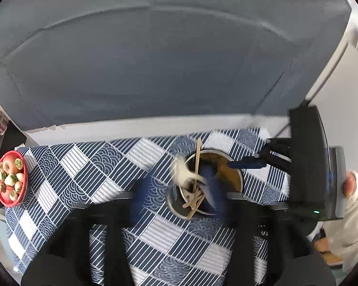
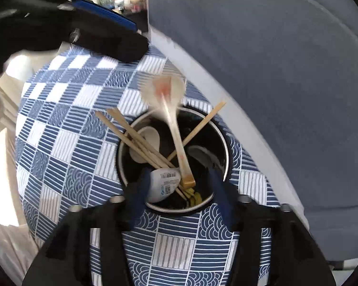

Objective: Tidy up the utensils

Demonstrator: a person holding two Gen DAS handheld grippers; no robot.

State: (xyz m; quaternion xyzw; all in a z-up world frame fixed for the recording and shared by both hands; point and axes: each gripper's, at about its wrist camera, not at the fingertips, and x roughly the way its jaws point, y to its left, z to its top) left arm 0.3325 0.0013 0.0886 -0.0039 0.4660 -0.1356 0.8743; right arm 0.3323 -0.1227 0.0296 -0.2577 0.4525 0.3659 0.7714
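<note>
A round metal utensil holder (image 2: pixel 223 140) stands on a blue-and-white checked cloth (image 2: pixel 66 124). Inside it are several wooden chopsticks (image 2: pixel 133 140), a blurred white spoon (image 2: pixel 171 119) leaning up out of the rim, and another white spoon with a label (image 2: pixel 165 182). My right gripper (image 2: pixel 179 196) hangs open over the holder's near rim, its blue fingers on either side of the spoon handle without touching it. In the left wrist view the holder (image 1: pixel 236 174) sits between the blurred blue fingers of my open left gripper (image 1: pixel 179 191). A chopstick (image 1: pixel 197 157) and a spoon (image 1: pixel 182 170) stick up from it.
A red bowl of apples and strawberries (image 1: pixel 10 178) sits at the cloth's far left. A grey padded surface (image 1: pixel 155 59) rises behind the table. A person's hand in a pale sleeve (image 1: pixel 353 190) holds the right gripper's body. The cloth's near part (image 1: pixel 179 250) is bare.
</note>
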